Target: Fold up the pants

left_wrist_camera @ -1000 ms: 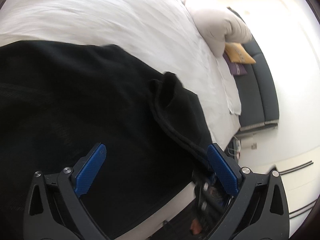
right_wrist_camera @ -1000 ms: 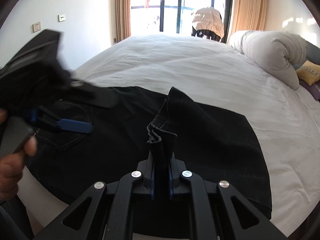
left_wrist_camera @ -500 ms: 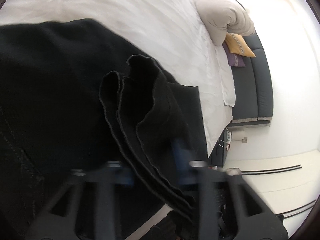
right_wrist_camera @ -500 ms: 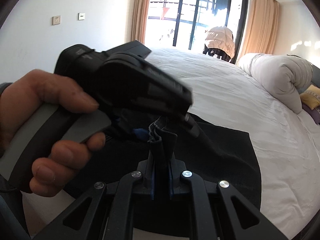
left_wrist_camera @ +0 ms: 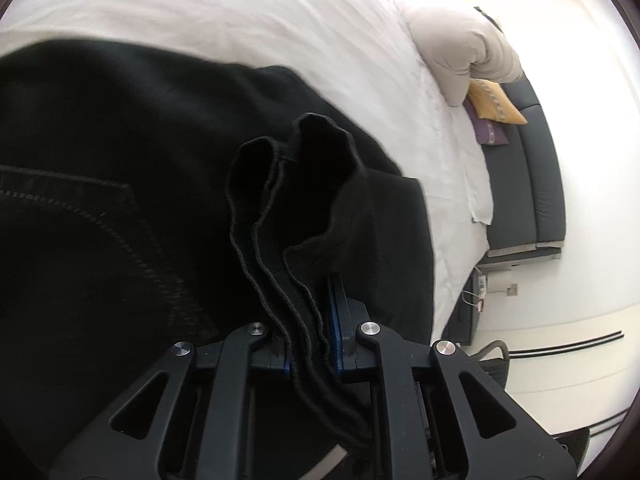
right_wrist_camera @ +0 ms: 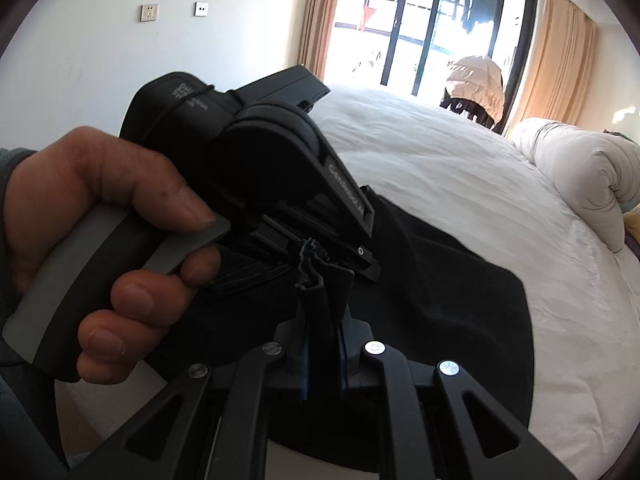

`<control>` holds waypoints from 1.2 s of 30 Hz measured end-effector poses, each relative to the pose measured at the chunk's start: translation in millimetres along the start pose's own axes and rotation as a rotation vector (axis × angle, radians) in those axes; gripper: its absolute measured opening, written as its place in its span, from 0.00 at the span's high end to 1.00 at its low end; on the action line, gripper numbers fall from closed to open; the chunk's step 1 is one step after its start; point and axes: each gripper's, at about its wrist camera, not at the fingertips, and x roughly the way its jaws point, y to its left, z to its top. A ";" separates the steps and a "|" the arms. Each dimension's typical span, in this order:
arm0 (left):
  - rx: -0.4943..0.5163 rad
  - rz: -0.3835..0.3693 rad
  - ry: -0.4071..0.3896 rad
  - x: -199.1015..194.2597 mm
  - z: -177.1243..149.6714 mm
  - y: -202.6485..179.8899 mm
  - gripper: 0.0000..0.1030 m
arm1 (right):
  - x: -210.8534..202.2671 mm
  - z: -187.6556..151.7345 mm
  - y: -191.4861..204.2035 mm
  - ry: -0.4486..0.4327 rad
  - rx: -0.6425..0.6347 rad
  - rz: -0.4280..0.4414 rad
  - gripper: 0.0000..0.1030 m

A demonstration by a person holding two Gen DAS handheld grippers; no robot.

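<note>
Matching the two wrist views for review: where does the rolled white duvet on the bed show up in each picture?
Left wrist: rolled white duvet at upper right, above the yellow cushion.
Right wrist: the duvet at the right edge, right of the window.
Shared landmark: the black pants spread on the white bed sheet, in the lower middle of both views.
</note>
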 end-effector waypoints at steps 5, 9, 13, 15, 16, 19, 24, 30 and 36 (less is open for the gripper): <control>0.019 0.023 -0.012 -0.4 0.0 -0.9 0.88 | 14.6 -7.4 2.0 0.039 0.050 0.055 0.82; 0.020 0.039 -0.009 1.0 3.3 -4.7 0.88 | 18.3 -9.3 -0.5 0.047 0.070 0.083 0.77; 0.007 0.032 -0.017 -3.8 -0.8 0.0 0.88 | 14.5 -10.7 0.2 0.043 0.055 0.145 0.74; -0.001 0.022 -0.020 -5.0 -2.8 2.9 0.88 | 14.5 -12.9 2.2 0.052 0.044 0.177 0.72; -0.005 0.019 -0.023 -6.0 -4.0 3.5 0.88 | 14.8 -14.2 2.5 0.057 0.042 0.205 0.72; -0.004 0.016 -0.030 -12.0 -3.9 5.4 0.88 | 11.2 -17.1 6.1 0.060 0.017 0.234 0.72; -0.007 0.008 -0.035 -30.1 -14.5 26.6 0.88 | -1.0 -15.8 -4.9 0.058 0.067 0.291 0.71; -0.003 0.016 -0.040 -27.0 -15.1 28.2 0.88 | -34.8 -14.1 -93.1 -0.035 0.345 0.233 0.65; 0.027 0.044 -0.045 -25.0 -20.5 24.0 0.88 | -19.7 -5.3 -215.0 -0.071 0.626 0.209 0.60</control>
